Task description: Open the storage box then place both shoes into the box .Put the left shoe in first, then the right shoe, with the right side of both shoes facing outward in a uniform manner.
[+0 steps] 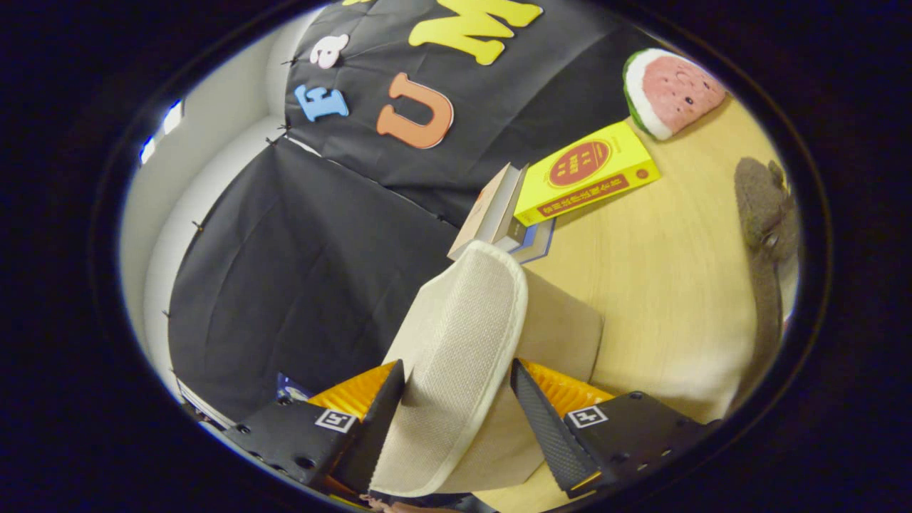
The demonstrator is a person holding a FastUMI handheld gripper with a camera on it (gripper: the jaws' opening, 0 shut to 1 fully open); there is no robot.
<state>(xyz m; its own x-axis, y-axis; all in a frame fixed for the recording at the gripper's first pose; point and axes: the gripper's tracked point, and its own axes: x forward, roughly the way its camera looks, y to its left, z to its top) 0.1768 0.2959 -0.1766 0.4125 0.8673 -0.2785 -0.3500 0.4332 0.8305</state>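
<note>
The gripper (pixel 456 406) has both fingers closed on a beige slipper (pixel 456 356), lifted clear of the wooden table (pixel 662 285), so a shoe is judged in carriage, and the next move calls for lowering it into the box right side outward.

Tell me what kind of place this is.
Probably a staged recording booth, not a lived-in home: black cloth wall behind a pale wooden table set with props, a yellow book and a watermelon plush. The gripper has a beige slipper between its fingers, seemingly clamped.
</note>
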